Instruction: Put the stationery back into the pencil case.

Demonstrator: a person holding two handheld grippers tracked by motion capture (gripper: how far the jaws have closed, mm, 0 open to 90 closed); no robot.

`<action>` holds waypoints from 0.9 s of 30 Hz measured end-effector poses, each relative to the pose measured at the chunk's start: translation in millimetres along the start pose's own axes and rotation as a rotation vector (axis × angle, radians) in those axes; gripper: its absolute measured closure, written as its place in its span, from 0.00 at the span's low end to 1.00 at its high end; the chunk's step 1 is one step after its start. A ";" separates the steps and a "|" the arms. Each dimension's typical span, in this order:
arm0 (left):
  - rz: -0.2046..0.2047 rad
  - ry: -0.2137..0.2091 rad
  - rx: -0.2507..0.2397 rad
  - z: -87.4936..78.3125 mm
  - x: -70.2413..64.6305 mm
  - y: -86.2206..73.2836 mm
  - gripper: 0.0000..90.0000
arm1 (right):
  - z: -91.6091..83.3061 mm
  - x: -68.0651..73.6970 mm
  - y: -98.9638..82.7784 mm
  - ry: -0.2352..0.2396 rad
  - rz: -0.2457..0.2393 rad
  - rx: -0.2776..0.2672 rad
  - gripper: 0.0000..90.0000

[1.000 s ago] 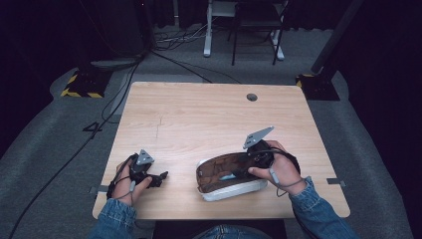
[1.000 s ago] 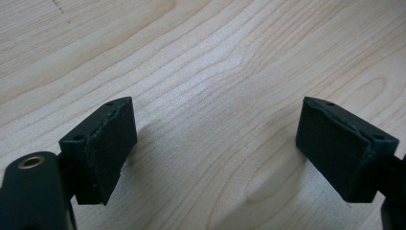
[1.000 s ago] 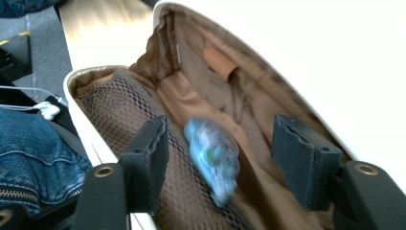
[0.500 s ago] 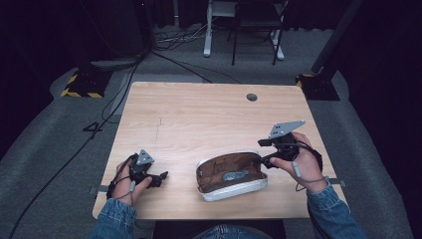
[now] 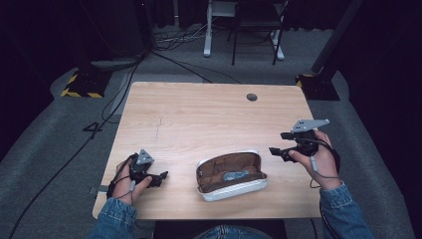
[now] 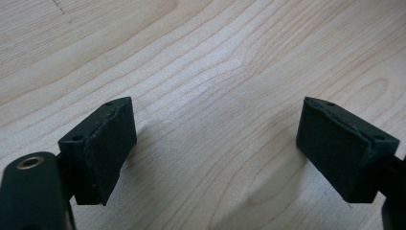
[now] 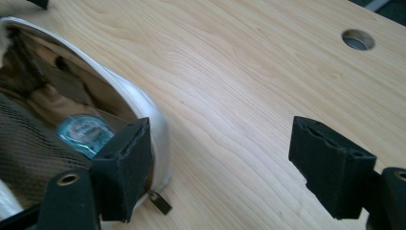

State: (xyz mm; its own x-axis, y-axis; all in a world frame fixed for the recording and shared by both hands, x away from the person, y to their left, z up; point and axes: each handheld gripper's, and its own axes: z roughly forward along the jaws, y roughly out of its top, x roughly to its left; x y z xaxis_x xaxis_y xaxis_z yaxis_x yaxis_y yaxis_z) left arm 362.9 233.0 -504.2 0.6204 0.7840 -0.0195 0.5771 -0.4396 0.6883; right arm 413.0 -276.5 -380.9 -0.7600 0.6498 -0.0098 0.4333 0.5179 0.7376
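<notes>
A white zip pouch (image 5: 231, 175) lies open near the table's front edge, brown lining up, with a small blue round item (image 5: 234, 175) inside. My right gripper (image 5: 276, 151) hovers to the right of the pouch, apart from it. Its jaws have just been opening and nothing is between them. In the right gripper view the pouch (image 7: 48, 96) and the blue item (image 7: 84, 132) lie behind my left jaw, and my right gripper (image 7: 220, 122) spans bare wood. My left gripper (image 5: 161, 177) rests at the front left, open, and the left gripper (image 6: 215, 103) holds nothing.
The wooden table (image 5: 199, 119) has a round cable hole (image 5: 252, 97) at the back right. The pouch's zipper pull (image 7: 160, 201) lies on the wood beside its rim. Cables and a chair base stand on the floor beyond the table.
My right gripper has moved right, away from the pouch's right end, and its jaws stand wider. The pouch and the left gripper have stayed put.
</notes>
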 end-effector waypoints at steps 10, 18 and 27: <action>-0.002 0.005 -0.004 0.3 0.2 0.1 0.15 | -0.5 -23.6 -25.2 -0.051 0.056 0.011 0.23; -0.001 0.005 -0.004 0.3 0.2 0.1 0.15 | 2.2 -36.1 -43.4 -0.073 0.084 0.003 0.22; -0.003 0.004 -0.003 0.3 0.1 0.0 0.15 | 6.7 -44.3 -64.4 -0.092 0.109 0.007 0.22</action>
State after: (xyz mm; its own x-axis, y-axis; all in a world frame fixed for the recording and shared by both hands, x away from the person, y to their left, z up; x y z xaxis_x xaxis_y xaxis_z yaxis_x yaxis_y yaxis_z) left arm 363.1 232.9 -504.4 0.6165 0.7871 -0.0184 0.5772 -0.4360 0.6905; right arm 422.0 -334.9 -432.5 -0.6606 0.7507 0.0078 0.5145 0.4452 0.7329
